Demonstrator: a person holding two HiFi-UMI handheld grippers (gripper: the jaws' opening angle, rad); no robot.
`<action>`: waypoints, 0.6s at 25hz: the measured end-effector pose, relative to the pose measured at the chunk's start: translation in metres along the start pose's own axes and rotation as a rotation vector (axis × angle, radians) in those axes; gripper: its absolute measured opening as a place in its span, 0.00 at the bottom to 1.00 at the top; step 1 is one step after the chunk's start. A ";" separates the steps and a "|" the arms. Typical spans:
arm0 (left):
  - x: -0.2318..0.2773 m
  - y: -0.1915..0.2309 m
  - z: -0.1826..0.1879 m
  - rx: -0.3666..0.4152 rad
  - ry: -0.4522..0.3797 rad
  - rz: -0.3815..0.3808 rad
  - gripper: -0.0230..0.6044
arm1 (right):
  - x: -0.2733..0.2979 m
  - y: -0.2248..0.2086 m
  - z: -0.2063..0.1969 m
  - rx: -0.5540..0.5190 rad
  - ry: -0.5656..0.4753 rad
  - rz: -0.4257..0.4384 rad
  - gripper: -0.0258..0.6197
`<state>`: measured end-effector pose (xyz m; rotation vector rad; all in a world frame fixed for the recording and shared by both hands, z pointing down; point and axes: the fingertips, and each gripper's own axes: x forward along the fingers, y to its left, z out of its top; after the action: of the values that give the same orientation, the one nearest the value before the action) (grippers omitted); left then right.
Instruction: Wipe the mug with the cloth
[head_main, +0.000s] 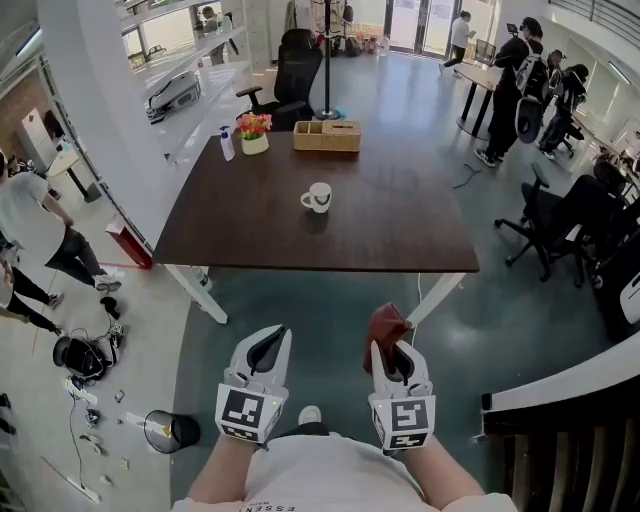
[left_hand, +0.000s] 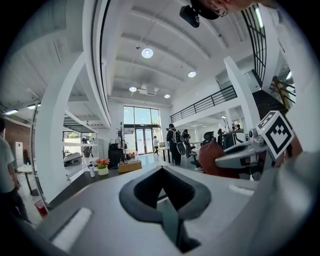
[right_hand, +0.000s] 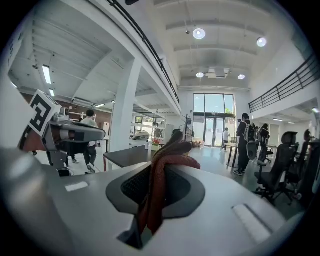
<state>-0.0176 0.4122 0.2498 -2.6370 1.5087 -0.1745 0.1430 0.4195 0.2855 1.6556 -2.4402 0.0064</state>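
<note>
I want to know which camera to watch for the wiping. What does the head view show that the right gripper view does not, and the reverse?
Only the head view: the white mug standing on the dark table, well ahead of both grippers. Only the right gripper view: the right gripper with its jaws shut on the red cloth, seen close up. Both: the cloth, the left gripper and the table.
</note>
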 end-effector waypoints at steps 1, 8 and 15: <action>0.000 -0.001 -0.001 0.001 0.001 0.000 0.04 | -0.001 -0.001 -0.001 0.006 -0.003 -0.002 0.16; 0.010 -0.007 -0.016 0.002 0.022 0.004 0.04 | 0.003 -0.019 -0.022 0.033 0.022 -0.023 0.16; 0.041 0.014 -0.027 -0.005 0.033 -0.007 0.04 | 0.035 -0.029 -0.029 0.045 0.051 -0.025 0.16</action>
<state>-0.0128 0.3690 0.2765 -2.6568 1.5116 -0.2168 0.1622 0.3797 0.3168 1.6835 -2.3983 0.0994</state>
